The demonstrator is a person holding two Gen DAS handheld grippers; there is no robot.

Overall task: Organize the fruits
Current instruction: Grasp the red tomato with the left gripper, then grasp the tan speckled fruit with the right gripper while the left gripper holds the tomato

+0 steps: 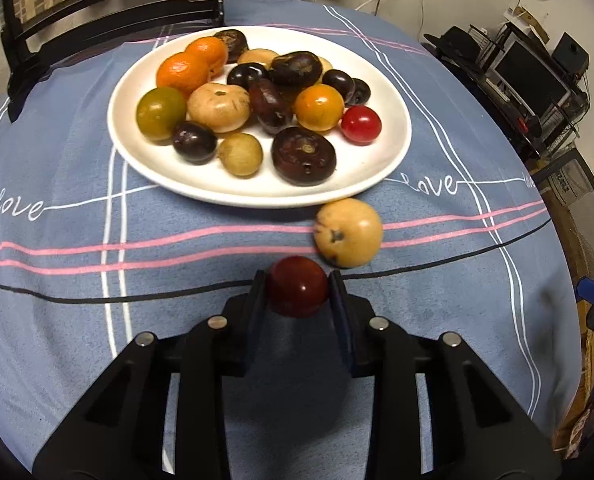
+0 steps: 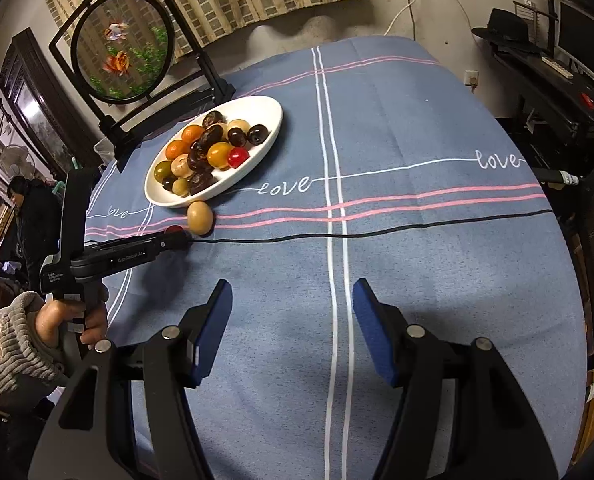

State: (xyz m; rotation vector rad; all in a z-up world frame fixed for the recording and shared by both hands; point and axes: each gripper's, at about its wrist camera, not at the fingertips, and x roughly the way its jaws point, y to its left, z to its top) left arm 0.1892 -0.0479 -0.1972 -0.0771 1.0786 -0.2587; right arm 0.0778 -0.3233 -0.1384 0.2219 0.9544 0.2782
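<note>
— Two fruits sit off the plate point(image 1: 381, 168): a red one point(image 1: 297, 286) low in the left wrist view, a tan one point(image 1: 348, 232) just above and right of it on the cloth point(image 1: 77, 320).
— Who has the red one?
— It's clamped between the left gripper's point(image 1: 297, 292) pads, probably headed for the plate with the rest.
— And the right gripper point(image 2: 293, 328)?
— Its jaws stand apart over bare cloth, lower centre of its view, holding nothing. I'd guess it keeps clear while the left works.
</note>
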